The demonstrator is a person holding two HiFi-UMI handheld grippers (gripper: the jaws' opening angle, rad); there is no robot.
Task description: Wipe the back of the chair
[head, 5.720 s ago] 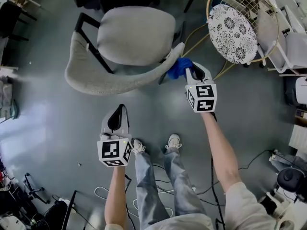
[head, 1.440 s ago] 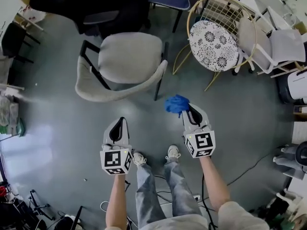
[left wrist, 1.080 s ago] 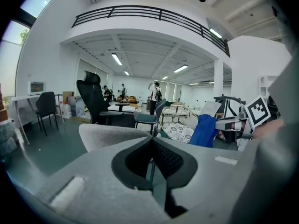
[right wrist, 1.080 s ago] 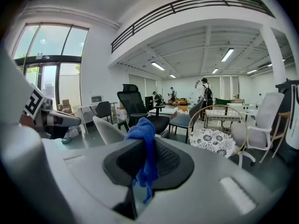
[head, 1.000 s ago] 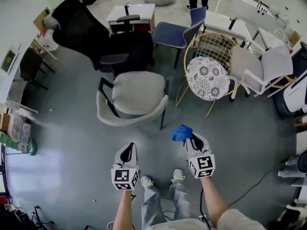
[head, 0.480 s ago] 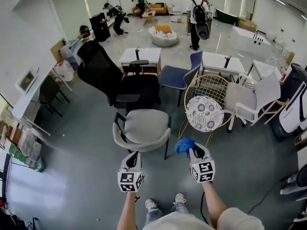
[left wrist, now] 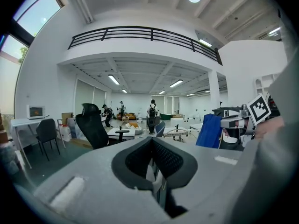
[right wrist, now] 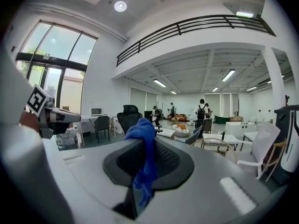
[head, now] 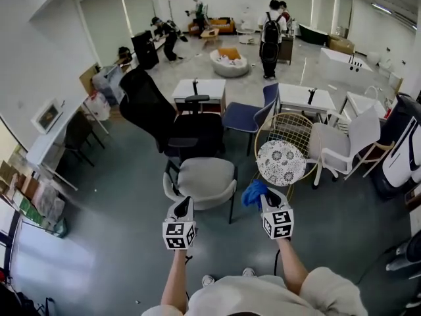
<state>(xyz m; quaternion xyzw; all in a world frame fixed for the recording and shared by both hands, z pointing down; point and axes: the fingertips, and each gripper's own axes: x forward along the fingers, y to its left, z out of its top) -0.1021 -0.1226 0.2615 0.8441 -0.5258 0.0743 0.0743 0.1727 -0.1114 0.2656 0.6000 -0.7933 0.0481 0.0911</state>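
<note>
Your right gripper is closed on the blue cloth, which looks soft, light and limp, so I think a bunched fold is the best hold; your left gripper is closed on nothing. The grey chair stands on the floor just beyond both grippers, its back toward you, apart from the cloth.

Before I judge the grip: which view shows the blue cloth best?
The right gripper view: the blue cloth sits large, central, clamped in the shut jaws of the right gripper. The head view shows it small at that gripper's tip; the left gripper view, only a blue patch, likely it.
</note>
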